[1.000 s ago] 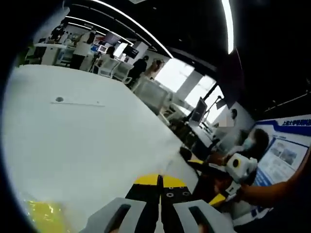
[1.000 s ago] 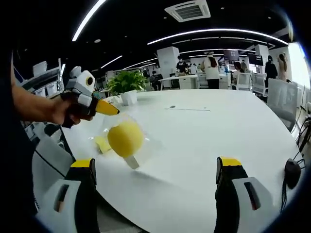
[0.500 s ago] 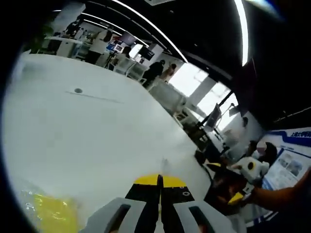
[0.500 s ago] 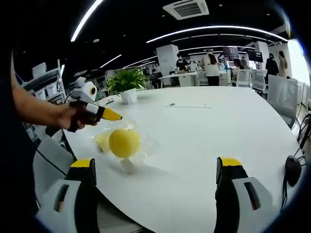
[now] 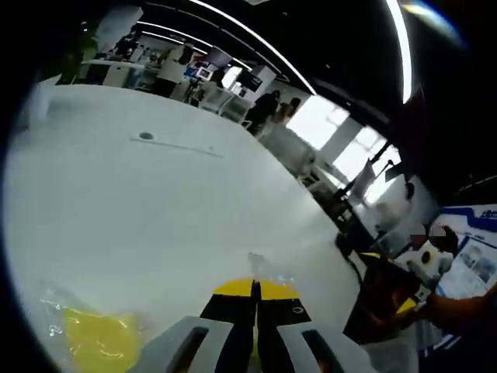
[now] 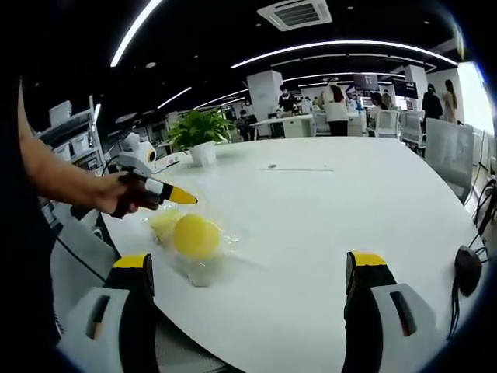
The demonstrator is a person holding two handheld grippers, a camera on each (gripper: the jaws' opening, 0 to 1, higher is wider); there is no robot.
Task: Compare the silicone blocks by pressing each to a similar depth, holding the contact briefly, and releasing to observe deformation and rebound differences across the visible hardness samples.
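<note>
Silicone blocks (image 6: 194, 235), yellow and in clear wrap, lie on white tabletop (image 6: 326, 225) near its edge. Left hand-held gripper (image 6: 182, 197) hovers just beside them, jaws clenched together. Right hand-held gripper (image 6: 252, 280) jaws released wide, well apart from blocks.

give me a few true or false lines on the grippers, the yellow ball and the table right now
1. The right gripper has its jaws wide apart. True.
2. The left gripper is open. False: its yellow tips meet.
3. The yellow ball lies on the white table. True.
4. The ball sits between the right gripper's jaws. False: it lies ahead of them, nearer the left gripper.
5. A potted plant stands at the table's far edge. True.
</note>
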